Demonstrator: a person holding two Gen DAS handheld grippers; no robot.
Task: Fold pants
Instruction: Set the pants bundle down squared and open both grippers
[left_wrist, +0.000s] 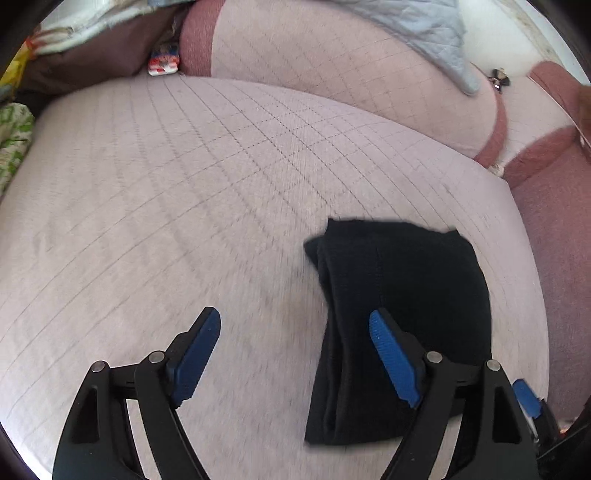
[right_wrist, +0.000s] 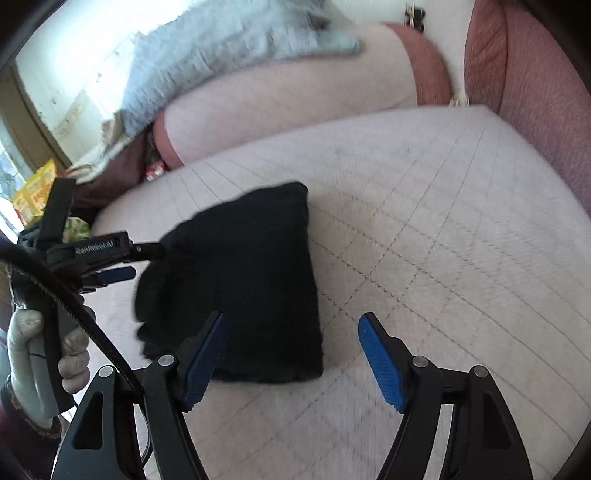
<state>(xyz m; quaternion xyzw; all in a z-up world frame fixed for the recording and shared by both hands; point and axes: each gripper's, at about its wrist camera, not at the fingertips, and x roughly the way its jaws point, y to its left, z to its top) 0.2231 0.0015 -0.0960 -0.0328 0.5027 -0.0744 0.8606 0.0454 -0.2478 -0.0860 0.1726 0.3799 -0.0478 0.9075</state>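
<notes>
Black pants folded compact on sofa cushion, five o'clock in left view. Left gripper and right gripper spread, empty. Press stack flat, square edges, avoid snagging layers.

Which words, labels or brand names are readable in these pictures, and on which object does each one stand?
"GenRobot.AI", partly blurred, so this reading is uncertain: on the left claw's black body, right wrist view.
Red-and-white packet by the cushions: print too blurred to read.
Yellow boxes: print too small to read.
</notes>
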